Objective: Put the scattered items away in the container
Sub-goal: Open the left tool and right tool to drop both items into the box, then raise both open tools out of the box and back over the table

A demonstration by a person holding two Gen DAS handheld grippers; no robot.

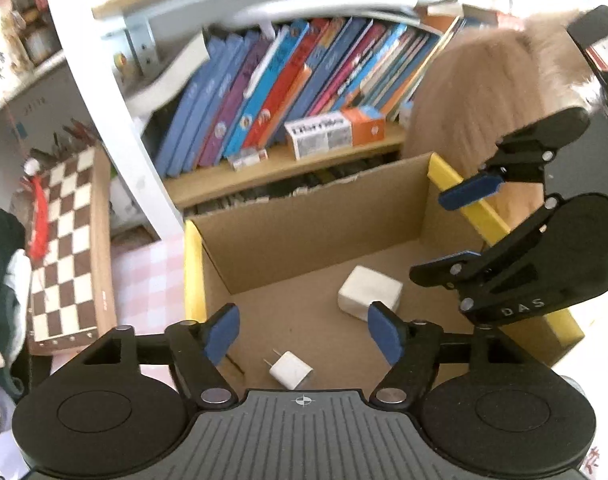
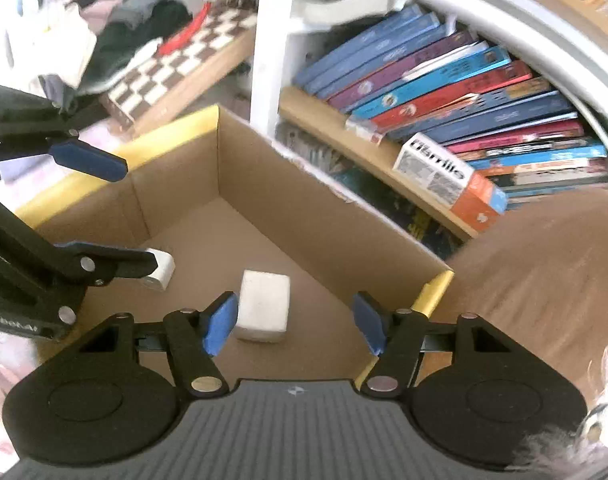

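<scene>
1. Box (image 1: 324, 216) (cardboard, yellow-edged) holds white block (image 1: 370, 293) and plug adapter (image 1: 291, 370) on its floor; left gripper (image 1: 302, 334) above, jaws spread, empty.
2. Right gripper (image 2: 294, 326) jaws spread, empty, over the box (image 2: 304, 208); block (image 2: 264, 306) just ahead.

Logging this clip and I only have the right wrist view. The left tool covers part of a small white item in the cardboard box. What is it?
Observer: A small white plug-in charger with two metal prongs, lying on the floor of the yellow-edged cardboard box.
Reviewer: Is the left tool gripping it?
Observer: No. The left tool is open above it, empty.
Reviewer: Is the white rectangular block touching the charger?
Observer: No. In the left view the white rectangular block lies apart, nearer the right tool, which is open too.
</scene>
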